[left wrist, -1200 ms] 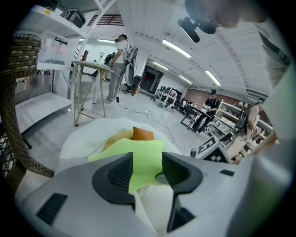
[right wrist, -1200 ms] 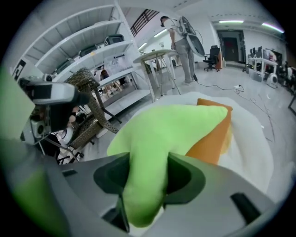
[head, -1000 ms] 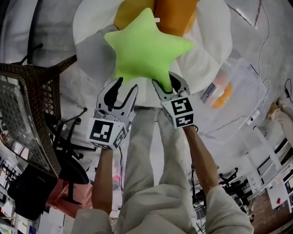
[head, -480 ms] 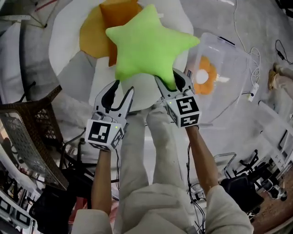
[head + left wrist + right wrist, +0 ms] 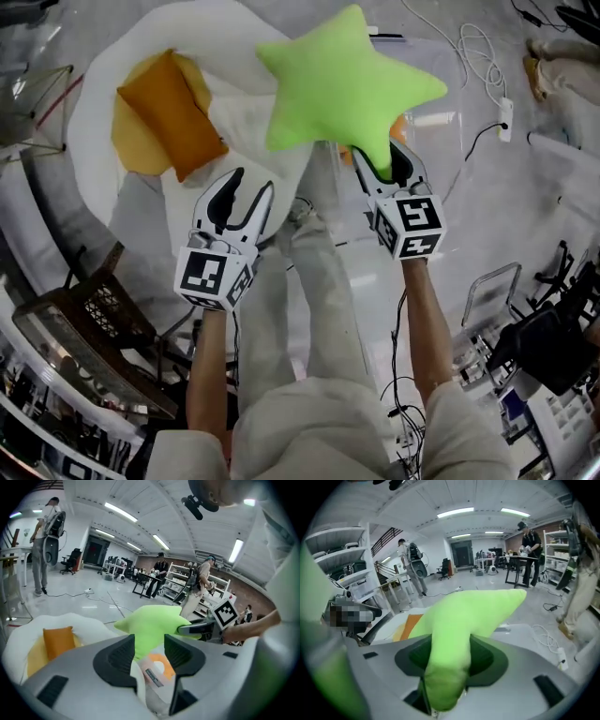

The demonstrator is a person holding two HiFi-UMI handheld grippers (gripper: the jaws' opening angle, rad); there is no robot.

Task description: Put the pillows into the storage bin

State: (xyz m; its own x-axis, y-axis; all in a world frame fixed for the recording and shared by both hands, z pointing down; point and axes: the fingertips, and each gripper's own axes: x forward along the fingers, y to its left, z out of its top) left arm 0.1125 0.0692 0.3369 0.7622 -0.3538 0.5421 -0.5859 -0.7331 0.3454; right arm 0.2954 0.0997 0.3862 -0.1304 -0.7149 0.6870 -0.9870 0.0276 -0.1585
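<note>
Head view, looking steeply down. The right claw is closed on one arm of the green star pillow, which hangs free in the upper centre of the frame; the right gripper view shows that arm squeezed between the jaws. The left claw stands with its jaws apart and holds nothing. In the left gripper view only the far-off bin shows through its gap.

The clear storage bin lies at upper right, largely covered by the star pillow. Something orange shows inside it, and what it is cannot be told. A second task item, the orange pillow, rests at upper left on a white floor cushion, well apart from the bin.

Likely hazards: the grip is on a single soft point, so the filling may slide out of the jaws if the pillow swings. The broad star also hides the bin mouth from above, so an arm may catch the rim and leave the pillow lying across it instead of inside.

Surroundings: a power strip with white cable lies on the floor just beyond the bin, near the walking path. A wicker chair stands at lower left, clear of the route.
</note>
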